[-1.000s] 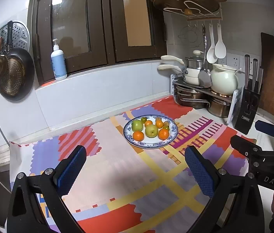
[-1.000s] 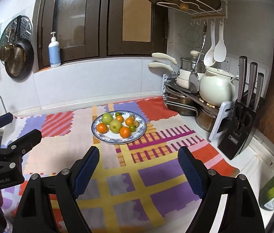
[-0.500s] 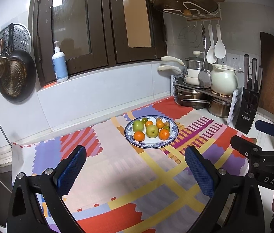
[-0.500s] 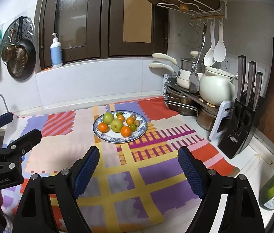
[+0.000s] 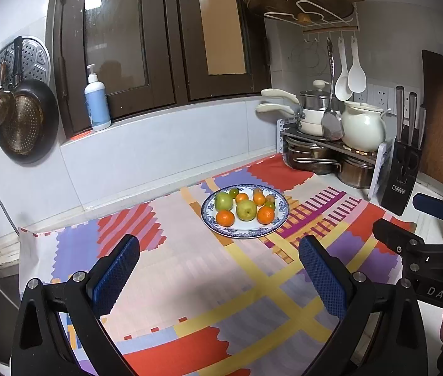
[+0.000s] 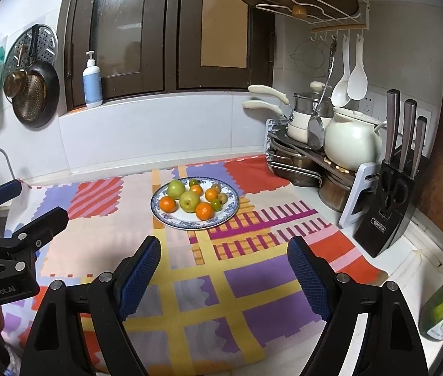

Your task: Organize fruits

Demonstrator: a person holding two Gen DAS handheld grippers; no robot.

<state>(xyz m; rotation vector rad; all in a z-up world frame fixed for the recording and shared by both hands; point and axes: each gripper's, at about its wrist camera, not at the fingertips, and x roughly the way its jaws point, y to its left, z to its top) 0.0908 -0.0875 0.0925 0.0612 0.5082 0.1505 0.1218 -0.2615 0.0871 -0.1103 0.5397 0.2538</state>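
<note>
both grippers have barely shifted over the last second. left gripper and right gripper hover with fingers spread wide, holding nothing, well short of the plate. fruits sit piled on the plate, which rests on the patterned mat covering the counter, left of the pot rack.

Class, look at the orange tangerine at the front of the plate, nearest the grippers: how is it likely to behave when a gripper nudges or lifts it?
The tangerine looks round, so a nudge would probably roll it across the plate. It touches the green apple, which may shift too. Its skin likely gives slightly, so a gentle squeeze from the right gripper seems wise.
</note>
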